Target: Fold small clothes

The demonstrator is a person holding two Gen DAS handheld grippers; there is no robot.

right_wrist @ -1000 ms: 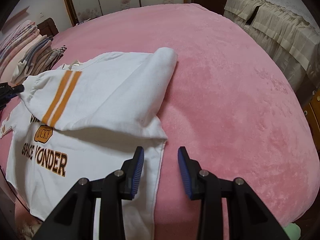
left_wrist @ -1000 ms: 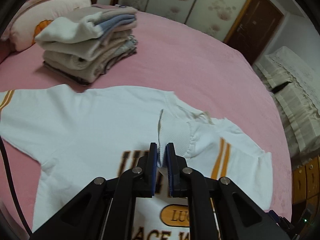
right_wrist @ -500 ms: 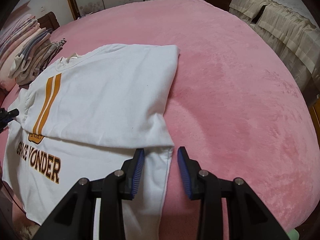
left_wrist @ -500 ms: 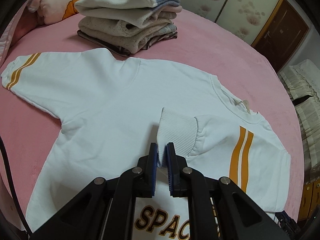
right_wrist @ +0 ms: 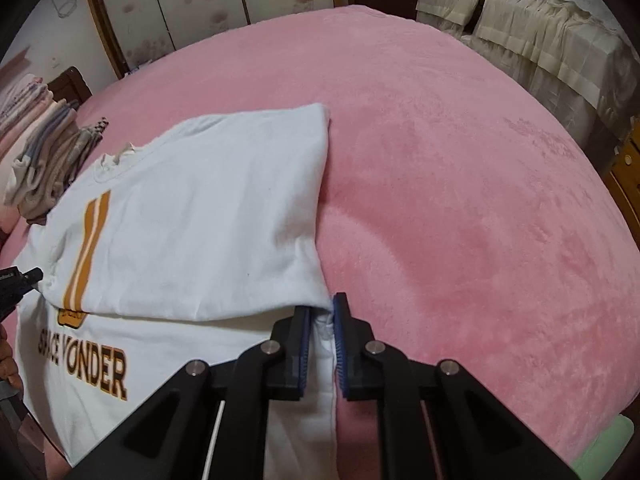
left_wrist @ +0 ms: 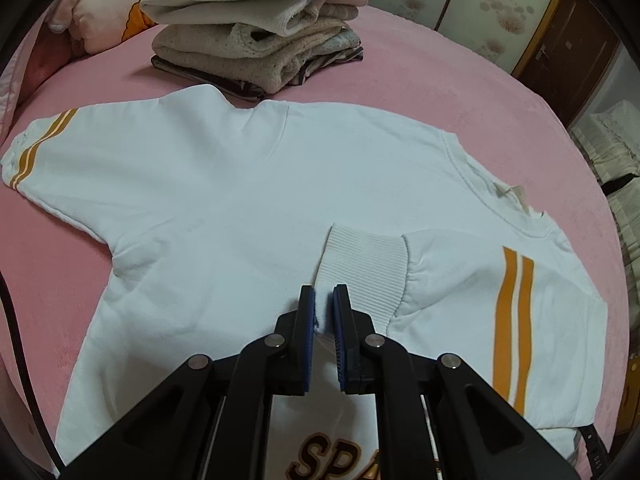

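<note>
Left claw [left_wrist: 323, 309] was clamped on the ribbed cuff [left_wrist: 364, 270] of the white sweatshirt [left_wrist: 248, 208], cuff pinched between the blue pads, the sleeve [left_wrist: 500, 304] with two orange stripes folded in over the chest. Right claw [right_wrist: 321, 320] was closing on the sweatshirt's side edge, just below the folded sleeve, white fabric bunched between its pads. Sweatshirt lay flat, front up, on the pink bed [right_wrist: 460, 200], toward the bed's left half in the right wrist view; brown lettering showed near the hem. Other sleeve [left_wrist: 44, 148] spread out toward the bed's left edge, orange stripes at its end. Pile of folded clothes [left_wrist: 260, 36] sat beyond the sweatshirt's shoulder, just beside it. Cream pillow [left_wrist: 96, 20] near the pile. Flowered wardrobe doors [right_wrist: 208, 4] behind the bed.
</note>
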